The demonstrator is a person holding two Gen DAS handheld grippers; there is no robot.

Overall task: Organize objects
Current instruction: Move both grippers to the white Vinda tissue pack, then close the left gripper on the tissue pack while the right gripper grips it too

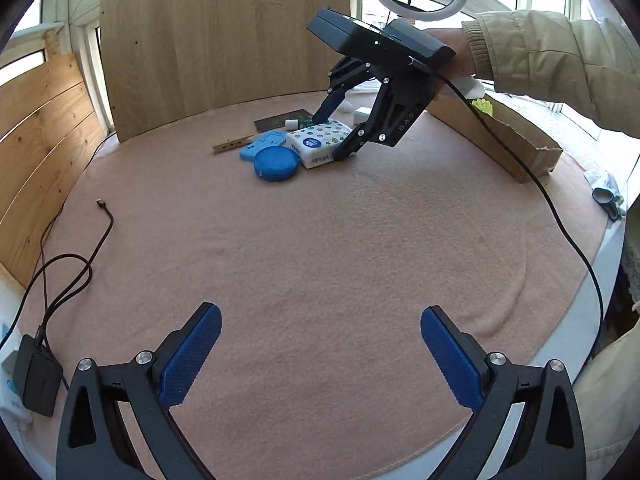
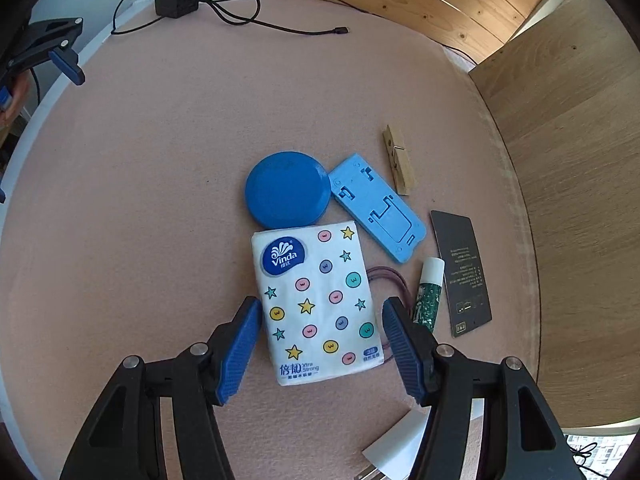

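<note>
A white Vinda tissue pack (image 2: 320, 304) with coloured dots and stars lies on the pink felt table (image 2: 160, 184). My right gripper (image 2: 322, 344) is open, with its blue pads on either side of the pack's near half, not visibly squeezing it. The pack also shows in the left wrist view (image 1: 318, 142), with the right gripper (image 1: 336, 136) over it. Touching the pack's far end is a blue round disc (image 2: 287, 195), beside it a blue flat holder (image 2: 376, 212). My left gripper (image 1: 320, 344) is open and empty, low over bare felt.
A wooden clothespin (image 2: 398, 164), a green-patterned tube (image 2: 428, 296), a black card (image 2: 462, 272) and a purple band (image 2: 390, 276) lie right of the pack. A white plug (image 2: 394, 446) is by my right finger. A cardboard box (image 1: 496, 136), charger and cables (image 1: 60, 280) sit at the edges.
</note>
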